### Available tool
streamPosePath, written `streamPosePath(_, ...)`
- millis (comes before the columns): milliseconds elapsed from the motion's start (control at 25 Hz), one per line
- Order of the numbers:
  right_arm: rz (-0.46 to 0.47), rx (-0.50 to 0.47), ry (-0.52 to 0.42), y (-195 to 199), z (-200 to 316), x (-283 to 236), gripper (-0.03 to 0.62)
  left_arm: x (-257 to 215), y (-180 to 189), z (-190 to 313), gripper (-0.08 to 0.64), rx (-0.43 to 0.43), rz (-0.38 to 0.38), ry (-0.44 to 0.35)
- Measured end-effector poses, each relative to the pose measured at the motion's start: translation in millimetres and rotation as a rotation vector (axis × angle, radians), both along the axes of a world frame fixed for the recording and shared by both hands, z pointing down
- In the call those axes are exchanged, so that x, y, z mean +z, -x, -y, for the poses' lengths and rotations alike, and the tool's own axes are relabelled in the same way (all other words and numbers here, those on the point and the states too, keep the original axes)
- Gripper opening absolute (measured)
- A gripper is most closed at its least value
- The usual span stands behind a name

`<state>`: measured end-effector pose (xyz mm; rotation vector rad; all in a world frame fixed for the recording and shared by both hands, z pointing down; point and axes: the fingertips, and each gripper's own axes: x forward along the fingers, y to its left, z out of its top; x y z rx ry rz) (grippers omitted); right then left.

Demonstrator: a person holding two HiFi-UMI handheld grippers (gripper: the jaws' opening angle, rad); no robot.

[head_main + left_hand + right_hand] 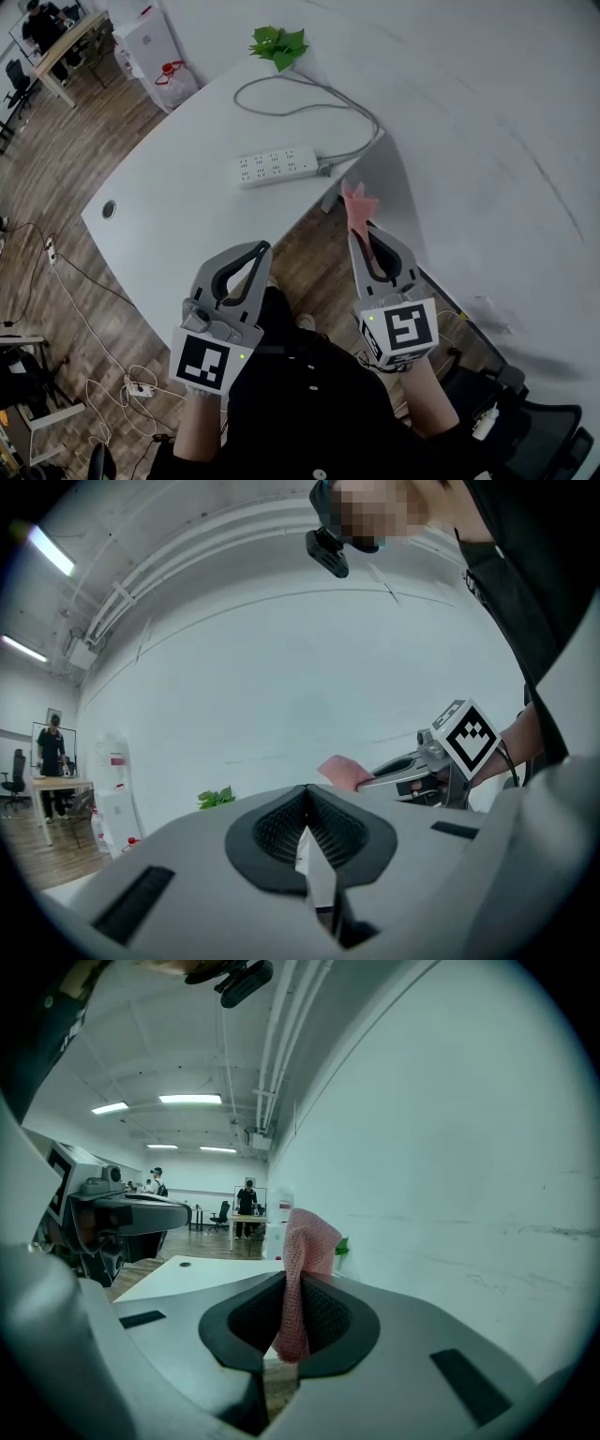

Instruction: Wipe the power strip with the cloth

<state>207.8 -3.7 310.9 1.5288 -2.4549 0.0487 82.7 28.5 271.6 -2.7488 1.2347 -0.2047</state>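
A white power strip (pixel 274 166) lies on the white table (pixel 178 225), its grey cable (pixel 309 98) looping toward the far edge. My right gripper (pixel 364 232) hangs off the table's near right corner, shut on a pink mesh cloth (pixel 357 203) that sticks up past its tips; in the right gripper view the cloth (pixel 302 1269) is pinched between the jaws. My left gripper (pixel 259 249) hovers at the table's near edge, shut with nothing in it. In the left gripper view its jaws meet, and the right gripper (pixel 375 777) with the cloth (pixel 341 770) shows beyond.
A green plant (pixel 279 45) stands at the table's far corner. A cable hole (pixel 109 209) sits near the left edge. Cables and a floor socket strip (pixel 139 388) lie on the wooden floor. A white wall (pixel 487 122) runs along the right. An office chair (pixel 534 431) is at lower right.
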Motion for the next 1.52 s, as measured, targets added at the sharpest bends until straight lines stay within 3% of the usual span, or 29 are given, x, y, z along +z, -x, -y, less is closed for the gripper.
streamPosePath(480,-0.029,-0.020,0.002,30.2,57.9,2.4,0.054,6.3,22.3,53.4,0.014,0.011,0.001,0.018)
streamPosePath(1520,-0.102,-0.191,0.187,149.9,176.8,85.1,0.054,38.2,98.7,144.6,0.014,-0.046,-0.019,0.082)
